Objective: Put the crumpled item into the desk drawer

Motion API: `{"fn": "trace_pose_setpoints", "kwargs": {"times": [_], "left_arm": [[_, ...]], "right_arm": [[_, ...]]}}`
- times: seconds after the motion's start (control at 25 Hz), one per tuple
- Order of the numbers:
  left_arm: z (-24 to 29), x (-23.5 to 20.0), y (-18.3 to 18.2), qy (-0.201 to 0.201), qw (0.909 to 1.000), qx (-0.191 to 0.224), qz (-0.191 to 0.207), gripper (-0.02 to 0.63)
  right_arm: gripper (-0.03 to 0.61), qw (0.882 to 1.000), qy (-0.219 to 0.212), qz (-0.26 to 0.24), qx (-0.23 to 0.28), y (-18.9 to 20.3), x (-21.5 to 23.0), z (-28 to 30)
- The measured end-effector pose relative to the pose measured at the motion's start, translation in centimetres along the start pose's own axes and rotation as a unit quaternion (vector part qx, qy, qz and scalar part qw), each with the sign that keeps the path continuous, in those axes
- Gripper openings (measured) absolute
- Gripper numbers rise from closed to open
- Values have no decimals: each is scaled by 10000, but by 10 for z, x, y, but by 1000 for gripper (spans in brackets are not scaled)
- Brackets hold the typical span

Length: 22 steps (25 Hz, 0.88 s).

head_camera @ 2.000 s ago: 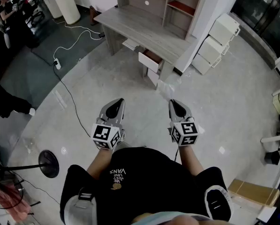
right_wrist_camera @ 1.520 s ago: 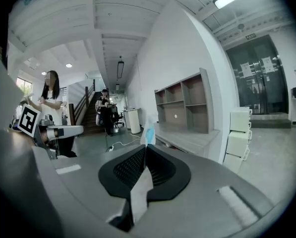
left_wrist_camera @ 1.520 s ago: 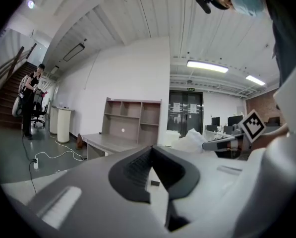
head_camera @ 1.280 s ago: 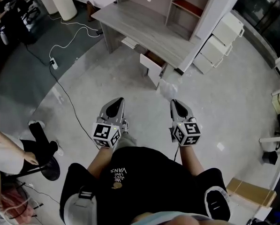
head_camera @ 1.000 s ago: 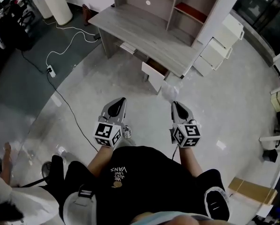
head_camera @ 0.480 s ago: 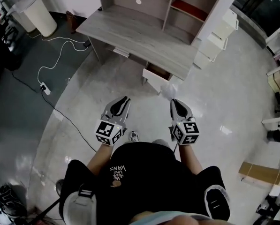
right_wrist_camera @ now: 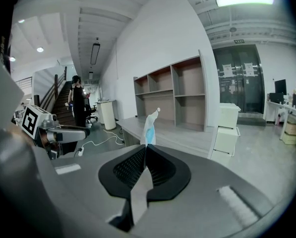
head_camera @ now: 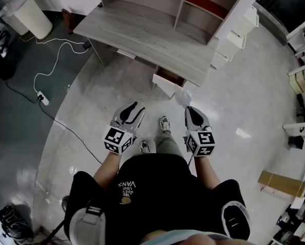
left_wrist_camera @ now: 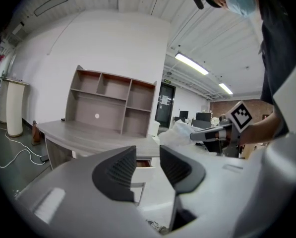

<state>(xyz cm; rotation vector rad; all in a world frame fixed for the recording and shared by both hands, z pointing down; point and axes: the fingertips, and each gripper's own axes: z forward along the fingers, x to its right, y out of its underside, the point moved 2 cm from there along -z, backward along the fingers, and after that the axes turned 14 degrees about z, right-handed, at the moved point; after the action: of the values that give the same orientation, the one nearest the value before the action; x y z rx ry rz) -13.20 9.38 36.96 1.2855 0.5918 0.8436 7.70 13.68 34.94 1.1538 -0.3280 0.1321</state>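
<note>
While the crumpled item (head_camera: 183, 96) is pinched in your right gripper (head_camera: 188, 109), it is far from stowed: it hangs in the air ahead of you, above the floor and well short of the desk (head_camera: 137, 32). In the right gripper view the jaws are pressed together on it. It is a thin pale sheet with a blue patch, and it sticks up past the tips. So the pick-up is done and the item is in the air on its way to the desk.

The desk drawer (head_camera: 166, 80) stands pulled out under the desk's front edge with its white front toward you, so I judge that no opening step is left. How much room is inside I can't tell from here.

Your left gripper (head_camera: 134, 107) holds nothing. Its jaws have just been opening and stand spread, with only the distant drawer showing between them.

What is left, as I judge it:
- close the gap to the desk;
- bring the item over the drawer's open top;
- let go of it there.

You might also push the drawer shut with the free left gripper, though the task does not ask for that.
</note>
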Motion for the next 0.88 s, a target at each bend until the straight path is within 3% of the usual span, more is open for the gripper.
{"fn": "trace_pose_setpoints", "kwargs": {"times": [0.32, 0.88], "left_arm": [[34, -25, 31, -131, 9996, -229, 27, 169], [122, -62, 91, 85, 9973, -701, 190, 174]], "right_arm": [[9, 9976, -107, -453, -503, 1, 14, 46], [9, 9931, -281, -577, -984, 10, 52, 111]]}}
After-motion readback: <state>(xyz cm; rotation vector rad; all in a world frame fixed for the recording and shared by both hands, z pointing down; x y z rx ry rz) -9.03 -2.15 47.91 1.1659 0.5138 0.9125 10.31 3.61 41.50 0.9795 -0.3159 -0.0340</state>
